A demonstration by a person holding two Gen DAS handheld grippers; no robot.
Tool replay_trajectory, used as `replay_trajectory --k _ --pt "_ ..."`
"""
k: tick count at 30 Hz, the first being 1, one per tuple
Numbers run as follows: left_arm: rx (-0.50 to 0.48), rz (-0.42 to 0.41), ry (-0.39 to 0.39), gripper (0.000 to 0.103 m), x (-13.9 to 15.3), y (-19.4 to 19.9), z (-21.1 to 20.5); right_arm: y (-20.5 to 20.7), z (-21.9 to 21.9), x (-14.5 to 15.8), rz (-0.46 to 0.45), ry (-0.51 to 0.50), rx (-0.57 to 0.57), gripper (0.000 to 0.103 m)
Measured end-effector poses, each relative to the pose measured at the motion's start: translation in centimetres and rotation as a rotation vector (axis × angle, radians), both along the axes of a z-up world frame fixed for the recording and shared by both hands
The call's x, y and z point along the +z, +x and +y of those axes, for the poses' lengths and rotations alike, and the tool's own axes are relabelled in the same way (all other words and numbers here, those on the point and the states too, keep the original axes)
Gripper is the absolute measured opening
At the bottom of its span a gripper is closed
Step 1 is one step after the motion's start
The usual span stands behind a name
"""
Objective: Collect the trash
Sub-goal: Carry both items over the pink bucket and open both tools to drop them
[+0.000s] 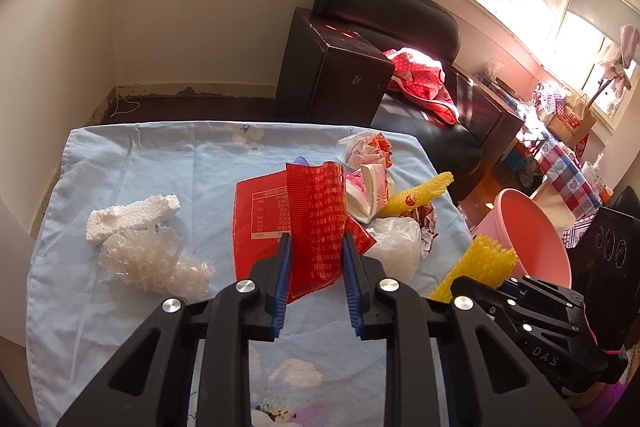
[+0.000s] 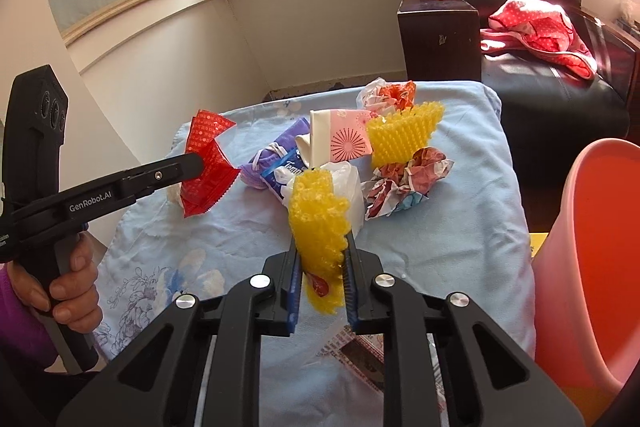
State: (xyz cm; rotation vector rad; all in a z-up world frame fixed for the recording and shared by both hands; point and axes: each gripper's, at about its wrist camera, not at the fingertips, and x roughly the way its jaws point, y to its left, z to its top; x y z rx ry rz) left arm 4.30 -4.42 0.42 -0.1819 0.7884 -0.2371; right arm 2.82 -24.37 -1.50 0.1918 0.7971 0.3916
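Observation:
My left gripper is shut on a red crinkled wrapper, which hangs lifted above the blue-clothed table. The right wrist view shows the same wrapper pinched in the left gripper at the left. My right gripper is shut on a yellow foam net, also lifted off the cloth. More trash lies on the cloth: a second yellow net, crumpled paper, a purple tissue pack, bubble wrap and a white foam piece.
A pink bin stands open just off the table's right edge. Behind the table are a dark cabinet and a black sofa with red cloth on it. A flat red packet lies under the lifted wrapper.

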Motion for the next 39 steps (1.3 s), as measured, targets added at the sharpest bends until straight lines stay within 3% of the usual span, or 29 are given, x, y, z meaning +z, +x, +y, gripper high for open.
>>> replay_trajectory --k 8,21,33,39 --pt "-0.068 -0.056 -0.027 0.023 1.7 -1.5 -2.3 -3.4 -5.6 3.6 -0.096 -0.014 -0.218 0.018" --pt "-0.24 -0.075 -0.04 0.023 2.1 -1.8 -7.7 -9.1 -15.0 4.2 -0.08 -0.068 -0.539 0.018" --pt "-0.394 -0.106 -0.004 0.023 2.9 -3.3 -13.9 -10.1 -17.2 3.8 -0.076 -0.061 -0.587 0.018" --pt "-0.511 -0.124 -0.028 0.023 4.1 -4.0 -18.5 -9.4 -17.8 4.0 -0.089 -0.07 -0.602 0.018"
